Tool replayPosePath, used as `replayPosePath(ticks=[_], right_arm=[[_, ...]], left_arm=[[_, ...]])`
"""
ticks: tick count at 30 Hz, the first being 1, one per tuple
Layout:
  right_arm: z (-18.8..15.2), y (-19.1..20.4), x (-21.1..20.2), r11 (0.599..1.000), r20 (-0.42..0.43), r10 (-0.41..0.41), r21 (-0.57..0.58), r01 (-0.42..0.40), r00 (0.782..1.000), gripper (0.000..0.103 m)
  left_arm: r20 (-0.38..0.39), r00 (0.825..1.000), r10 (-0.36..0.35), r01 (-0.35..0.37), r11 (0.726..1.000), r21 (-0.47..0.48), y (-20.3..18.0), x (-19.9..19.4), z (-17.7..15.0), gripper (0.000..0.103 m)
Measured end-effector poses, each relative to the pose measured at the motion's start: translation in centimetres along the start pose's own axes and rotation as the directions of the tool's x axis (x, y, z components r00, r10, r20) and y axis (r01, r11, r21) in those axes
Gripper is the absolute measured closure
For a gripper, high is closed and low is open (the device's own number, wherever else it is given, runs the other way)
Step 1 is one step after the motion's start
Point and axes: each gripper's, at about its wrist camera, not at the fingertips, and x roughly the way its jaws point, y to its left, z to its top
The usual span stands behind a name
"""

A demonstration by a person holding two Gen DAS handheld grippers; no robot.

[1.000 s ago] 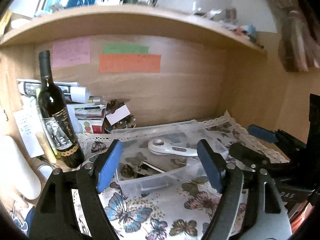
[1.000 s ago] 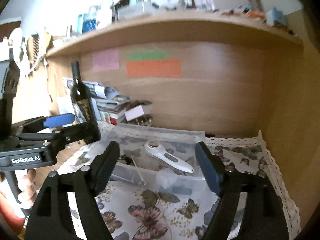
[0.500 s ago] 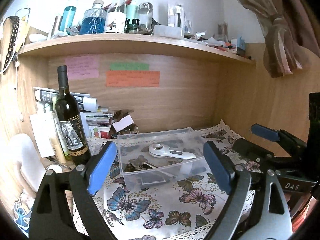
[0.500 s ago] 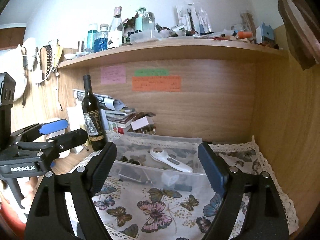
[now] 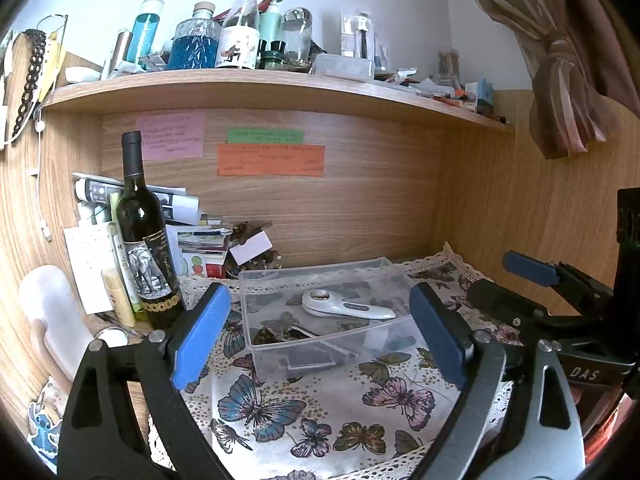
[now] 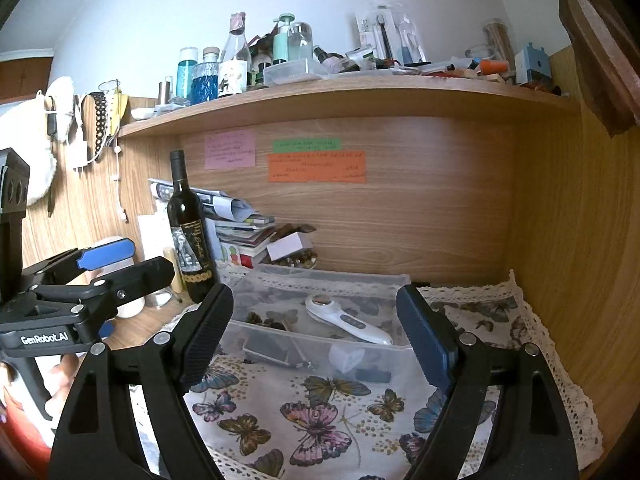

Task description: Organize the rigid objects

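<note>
**Pulled back from bin**

With both grippers backed away since a second ago: left gripper (image 5: 320,336) wide, empty; right gripper (image 6: 316,336) wide, empty. White handheld device (image 5: 346,307) inside clear plastic bin (image 5: 320,354) on butterfly cloth (image 6: 320,420). Probably done.

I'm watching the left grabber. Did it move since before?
Yes. The left gripper backed away from the clear box, which looks smaller and farther now; more of the wooden shelf shows.
</note>
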Motion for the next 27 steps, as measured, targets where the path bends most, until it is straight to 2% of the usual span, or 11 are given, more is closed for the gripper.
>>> replayPosePath(ticks=[27], right_arm=[[-0.17,0.1,-0.22,1.0,0.004,-0.003,0.028,0.003,1.0,0.02]], left_arm=[[-0.003,1.0,-0.019,0.019,1.0,-0.003,-0.17,-0.04,-0.58,0.006]])
